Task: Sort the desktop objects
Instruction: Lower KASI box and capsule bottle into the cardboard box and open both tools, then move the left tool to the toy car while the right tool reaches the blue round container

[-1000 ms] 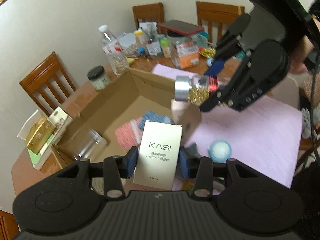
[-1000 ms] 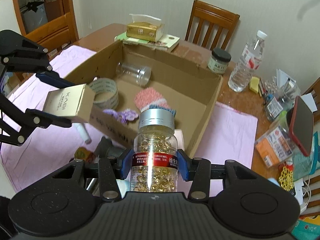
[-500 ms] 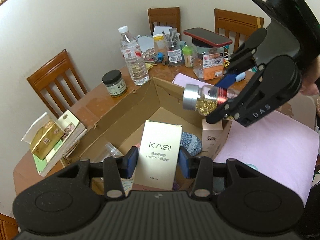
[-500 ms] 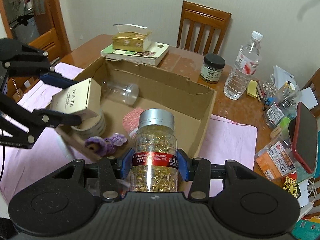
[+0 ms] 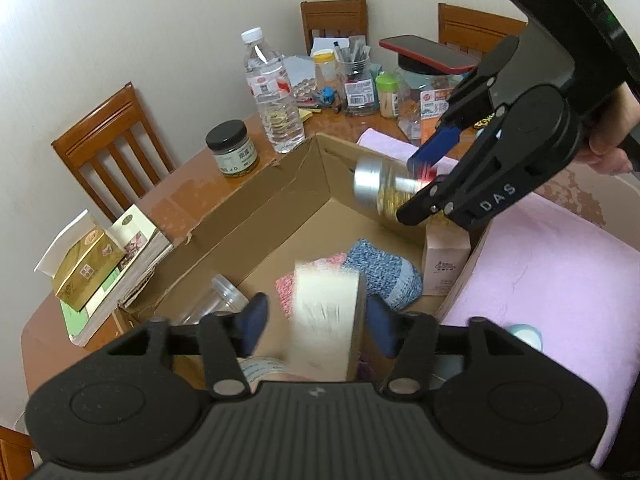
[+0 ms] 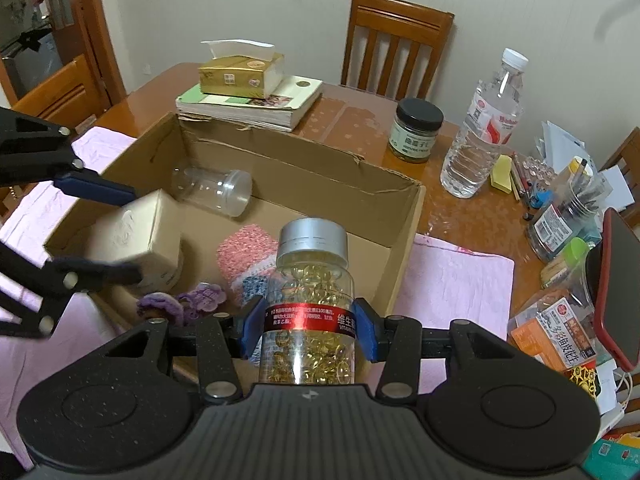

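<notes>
An open cardboard box (image 6: 304, 172) (image 5: 256, 208) sits on the table. My left gripper (image 5: 316, 320) stands open over the box; the gold nail-glue box (image 5: 326, 320) is blurred between its spread pads, loose and tilting. In the right wrist view the nail-glue box (image 6: 136, 236) sits low inside the carton between the left gripper's fingers (image 6: 96, 188). My right gripper (image 6: 308, 328) is shut on a clear capsule bottle (image 6: 310, 300) with a silver cap, held above the carton's near side; it also shows in the left wrist view (image 5: 384, 188).
In the carton lie a clear plastic jar (image 6: 212, 190), pink and blue knitted pieces (image 6: 248, 252), a purple scrunchie (image 6: 180, 300), a tape roll and a pink carton (image 5: 446, 256). Around it: books with a tissue box (image 6: 244, 76), a dark-lidded jar (image 6: 416, 130), a water bottle (image 6: 484, 128), desk clutter (image 6: 568, 216), a pink mat (image 5: 540, 272).
My left gripper has opened and let go of the nail-glue box, which drops blurred into the carton. My right gripper has carried the capsule bottle further over the carton.
</notes>
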A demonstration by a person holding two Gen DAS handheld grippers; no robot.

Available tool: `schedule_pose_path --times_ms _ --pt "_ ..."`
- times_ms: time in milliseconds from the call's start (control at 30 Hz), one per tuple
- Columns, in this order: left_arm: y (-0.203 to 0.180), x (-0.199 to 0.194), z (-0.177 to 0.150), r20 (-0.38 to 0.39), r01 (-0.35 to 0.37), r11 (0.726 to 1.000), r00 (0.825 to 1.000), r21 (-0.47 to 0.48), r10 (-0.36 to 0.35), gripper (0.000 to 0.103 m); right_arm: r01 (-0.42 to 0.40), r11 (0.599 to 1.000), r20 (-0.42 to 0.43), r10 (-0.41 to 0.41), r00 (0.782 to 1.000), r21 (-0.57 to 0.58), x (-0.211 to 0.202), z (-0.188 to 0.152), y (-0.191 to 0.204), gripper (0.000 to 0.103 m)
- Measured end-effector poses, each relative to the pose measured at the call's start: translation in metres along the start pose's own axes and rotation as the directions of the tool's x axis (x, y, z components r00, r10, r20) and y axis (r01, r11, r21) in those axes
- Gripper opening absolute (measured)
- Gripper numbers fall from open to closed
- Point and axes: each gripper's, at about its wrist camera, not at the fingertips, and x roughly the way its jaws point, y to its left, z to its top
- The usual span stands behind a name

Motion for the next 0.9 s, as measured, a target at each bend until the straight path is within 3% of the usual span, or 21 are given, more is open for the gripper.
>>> schedule_pose_path --times_ms 67,233,300,467,767,900 --pt "0.000 0.000 -0.002 0.004 -0.006 1.000 1.000 -0.007 0.006 0.070 0.007 1.000 0.011 -0.007 1.000 0.011 0.000 0.001 -0.001 0.062" --pt "0.001 0.000 -0.006 -0.011 0.011 1.000 1.000 -0.028 -0.011 0.073 0.013 1.000 0.019 -0.014 1.000 0.027 -0.003 -0.001 -0.005 0.065" --pt "-0.001 -0.002 -0.008 -0.010 0.017 0.999 1.000 -0.028 -0.018 0.080 0.017 0.999 0.018 -0.018 1.000 0.027 -0.005 -0.004 -0.005 0.067" --pt "-0.008 -0.009 -0.010 0.001 0.029 0.999 1.000 -0.027 -0.029 0.086 0.033 0.999 0.018 -0.034 0.999 0.036 -0.010 -0.012 -0.005 0.076" --pt "-0.025 -0.025 -0.019 0.011 0.031 0.999 0.999 -0.016 -0.031 0.090 0.037 0.998 0.042 -0.039 0.998 0.057 -0.027 -0.026 0.003 0.096" --pt "-0.033 -0.034 -0.025 0.019 0.035 0.999 0.999 -0.017 -0.034 0.090 0.035 0.997 0.047 -0.038 0.998 0.061 -0.034 -0.035 0.009 0.098"
